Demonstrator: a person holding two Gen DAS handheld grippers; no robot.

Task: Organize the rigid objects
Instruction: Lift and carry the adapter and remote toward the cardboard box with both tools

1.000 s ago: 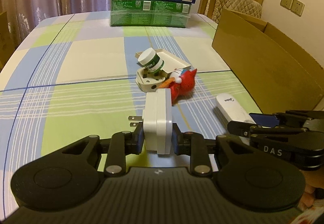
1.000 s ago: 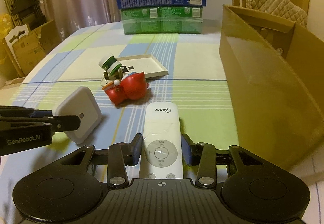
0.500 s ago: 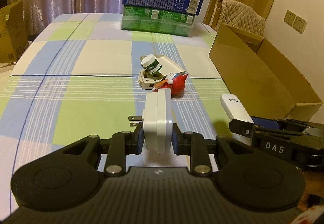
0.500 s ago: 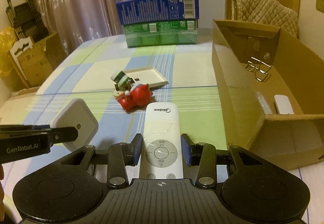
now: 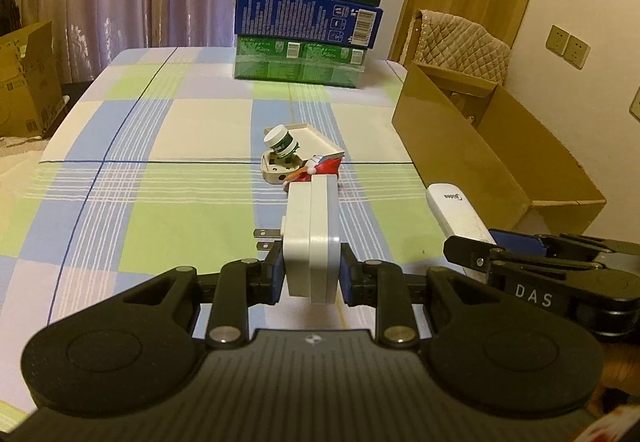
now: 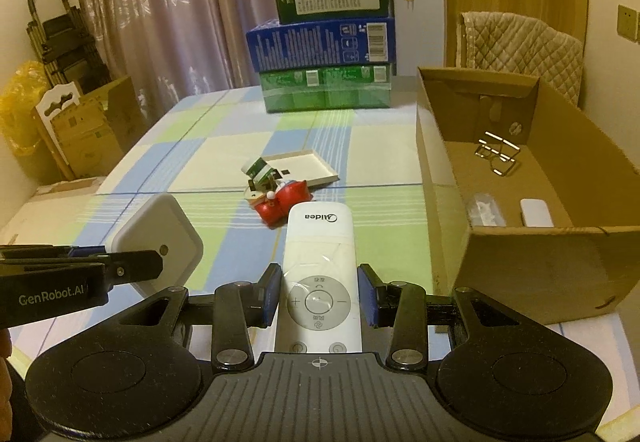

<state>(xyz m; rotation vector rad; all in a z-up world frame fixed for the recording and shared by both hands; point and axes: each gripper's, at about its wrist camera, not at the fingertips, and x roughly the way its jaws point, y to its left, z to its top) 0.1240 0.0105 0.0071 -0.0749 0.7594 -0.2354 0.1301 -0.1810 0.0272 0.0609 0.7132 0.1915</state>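
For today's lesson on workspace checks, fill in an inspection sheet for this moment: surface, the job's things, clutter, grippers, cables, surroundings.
Surface: checked tablecloth, pale green, blue and cream.
Job's things: white plug adapter and white remote both held off the table; open cardboard box at the right edge with a wire rack and small white items inside.
Clutter: mid-table heap of a red toy, a small green-and-white jar and a shallow white tray; three stacked cartons at the far end.
Grippers: left gripper shut on the plug adapter; right gripper shut on the remote.
Cables: nothing seen.
Surroundings: curtains, quilted chair back, floor boxes at left.
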